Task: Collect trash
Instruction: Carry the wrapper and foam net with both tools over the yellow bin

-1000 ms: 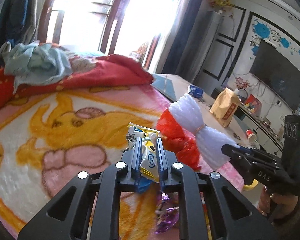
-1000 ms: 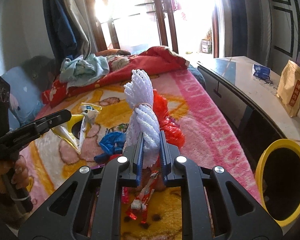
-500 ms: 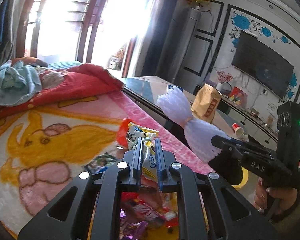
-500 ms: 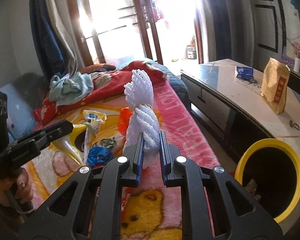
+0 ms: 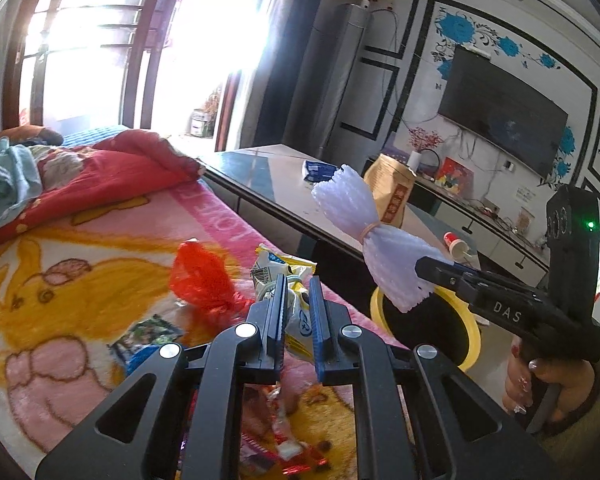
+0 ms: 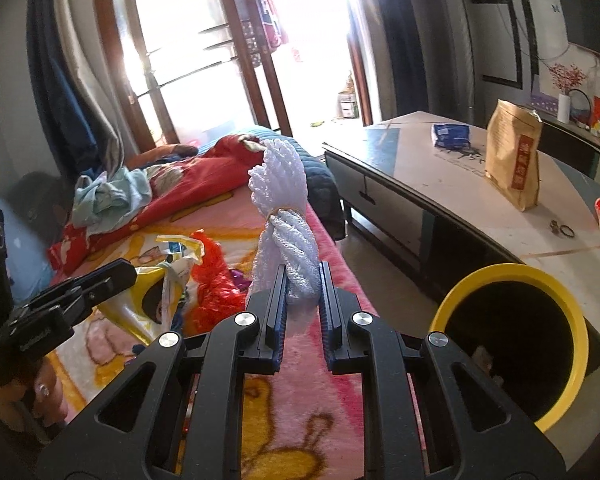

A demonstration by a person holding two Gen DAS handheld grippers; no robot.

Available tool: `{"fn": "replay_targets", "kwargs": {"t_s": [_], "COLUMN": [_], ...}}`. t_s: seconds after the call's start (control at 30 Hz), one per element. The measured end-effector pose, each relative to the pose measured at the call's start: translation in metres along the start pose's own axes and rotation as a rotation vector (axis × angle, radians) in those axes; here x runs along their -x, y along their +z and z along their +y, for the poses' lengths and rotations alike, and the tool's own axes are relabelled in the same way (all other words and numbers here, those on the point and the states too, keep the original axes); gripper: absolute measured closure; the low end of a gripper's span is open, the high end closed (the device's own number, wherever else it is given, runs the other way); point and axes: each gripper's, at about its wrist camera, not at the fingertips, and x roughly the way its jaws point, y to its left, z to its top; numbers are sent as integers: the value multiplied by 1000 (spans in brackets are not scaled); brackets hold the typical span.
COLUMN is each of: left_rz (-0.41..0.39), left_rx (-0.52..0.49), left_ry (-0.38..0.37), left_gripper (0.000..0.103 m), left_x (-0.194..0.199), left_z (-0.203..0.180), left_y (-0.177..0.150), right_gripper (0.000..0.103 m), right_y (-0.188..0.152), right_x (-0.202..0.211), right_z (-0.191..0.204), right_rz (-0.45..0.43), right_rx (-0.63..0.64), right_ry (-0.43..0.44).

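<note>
Both grippers are black plastic. The left gripper [image 5: 298, 312] has blue ridged pads and round silver screws. The right gripper [image 5: 432, 266] has white letters "DAS" on its side, and a small green light on its black handle.

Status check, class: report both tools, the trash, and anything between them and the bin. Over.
Left tool shut on yellow wrapper. Right tool shut on white foam netting. Yellow-rimmed bin open beside bed, path clear.

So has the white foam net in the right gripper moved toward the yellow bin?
Yes. The white foam net has moved off the blanket toward the yellow bin, which looms nearer.
</note>
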Motion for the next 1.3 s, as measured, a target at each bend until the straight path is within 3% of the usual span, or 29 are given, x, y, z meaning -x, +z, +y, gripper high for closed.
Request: {"fn": "replay_targets", "kwargs": {"t_s": [1.3], "left_rz": [64], "left_rx": [-137], "left_ry": [-162], "left_gripper": [93], "left_x": [-63], "left_z": [-96], "left_y": [-6], "right_gripper": [93], "right_y": [-15], "right_x": [34], "right_z": [-107], "right_rz": [-35], "right_rx": [-229], "right_ry": [-178]}}
